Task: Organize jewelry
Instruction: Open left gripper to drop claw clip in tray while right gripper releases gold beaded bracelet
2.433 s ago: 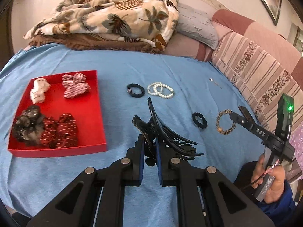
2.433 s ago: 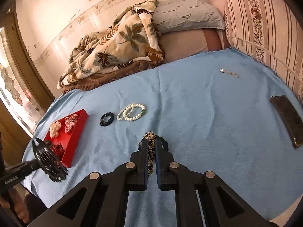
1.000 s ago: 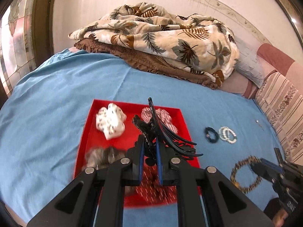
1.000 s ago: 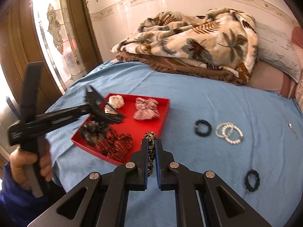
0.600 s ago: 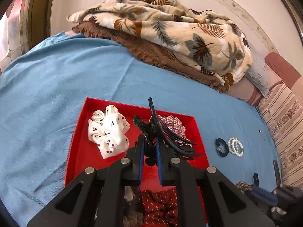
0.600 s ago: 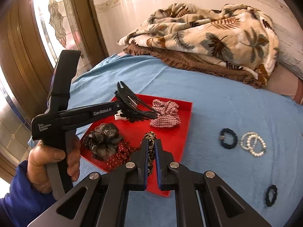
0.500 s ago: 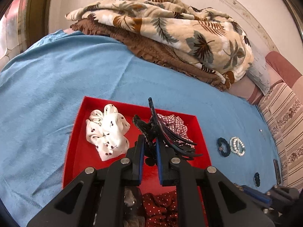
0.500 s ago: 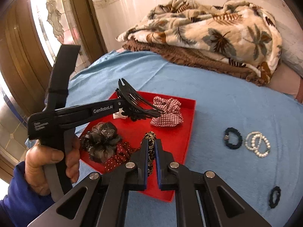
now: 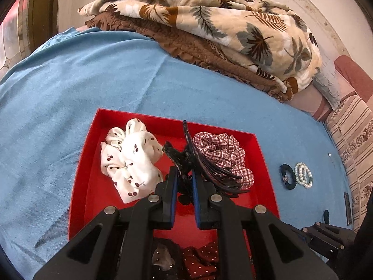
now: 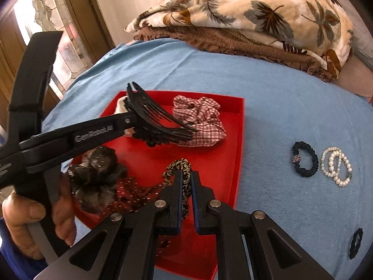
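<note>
Blue bedsheet covers the bed, with a folded leaf-print blanket at its far side and a striped cushion at the right edge of the left wrist view. On the sheet lies a red tray. Left to right in the left wrist view, the tray holds a white cherry-print scrunchie and a red checked scrunchie; a dark fuzzy scrunchie and a dark red dotted scrunchie lie at the tray's near edge.

Left gripper, held in a hand seen at the left of the right wrist view, is above the tray's middle. Its jaws are nearly closed, clamping a black claw hair clip whose teeth point toward the checked scrunchie; whether the clip touches the tray cannot be told.

Right gripper is over the tray's near right part, jaws almost closed on a leopard-print hair tie whose loop stands up between the pads.

On the sheet to the right of the tray, apart from it, lie a black hair tie with a bead, then touching it white pearl bracelets, and nearer the camera a small black hair tie.
</note>
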Available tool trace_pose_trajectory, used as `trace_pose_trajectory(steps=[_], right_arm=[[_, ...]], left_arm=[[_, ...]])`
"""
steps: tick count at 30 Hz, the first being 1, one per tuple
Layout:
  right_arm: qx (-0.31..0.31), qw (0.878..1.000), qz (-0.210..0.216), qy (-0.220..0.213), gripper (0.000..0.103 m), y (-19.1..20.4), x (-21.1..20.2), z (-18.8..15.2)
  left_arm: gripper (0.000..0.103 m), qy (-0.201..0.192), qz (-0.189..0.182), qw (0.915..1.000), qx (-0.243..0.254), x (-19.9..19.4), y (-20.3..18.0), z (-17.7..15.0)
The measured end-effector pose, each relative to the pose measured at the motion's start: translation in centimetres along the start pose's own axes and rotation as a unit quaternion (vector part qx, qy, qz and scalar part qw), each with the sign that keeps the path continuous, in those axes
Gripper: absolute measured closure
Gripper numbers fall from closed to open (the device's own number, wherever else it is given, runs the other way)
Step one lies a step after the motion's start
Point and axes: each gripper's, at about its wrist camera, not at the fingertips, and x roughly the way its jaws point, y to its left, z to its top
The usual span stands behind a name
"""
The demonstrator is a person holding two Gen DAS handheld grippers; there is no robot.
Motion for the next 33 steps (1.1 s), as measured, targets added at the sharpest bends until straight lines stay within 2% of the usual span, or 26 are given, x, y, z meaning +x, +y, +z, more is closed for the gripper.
trace_pose_trajectory(steps=[7,11,15,19,24,27,29,33], right_arm=[[-0.006,1.000,-0.009,0.006,0.094,0.1,0.6,-0.2],[-0.015,1.000,-0.014,0.005,0.094,0.6,0.5,-0.3],[-0.025,0.999,-0.019,0.002,0.094,1.0,0.2,-0.4],[-0.024,1.000,-0.020,0.003,0.094,0.9,0.1,-0.5],[-0.020,1.000,-0.022,0.003,0.093,0.8,-0.1,-0.6],[-0.014,1.000,-0.018,0.001,0.081,0.6,-0.3,-0.7],[-0.011,1.000,-0.017,-0.004,0.062,0.6,-0.7,-0.8],[-0.015,1.000,-0.019,-0.011,0.059,0.8,-1.3,-0.9]], left_arm=[[0.092,-0.006,0.004,1.0000,0.002,-0.5,-0.1,-0.1],[0.090,-0.011,-0.006,0.9999,0.007,-0.9,-0.3,-0.2],[0.079,-0.027,-0.005,0.9995,0.017,-1.7,-0.6,-0.2],[0.077,-0.036,-0.001,0.9989,0.030,-2.2,-1.1,-0.3],[0.064,-0.044,0.008,0.9984,0.034,-2.6,-1.1,-0.4],[0.061,-0.046,0.011,0.9985,0.029,-2.7,-0.8,-0.4],[0.058,-0.048,0.013,0.9984,0.026,-2.8,-0.7,-0.4],[0.053,-0.052,0.021,0.9981,0.027,-3.1,-0.7,-0.6]])
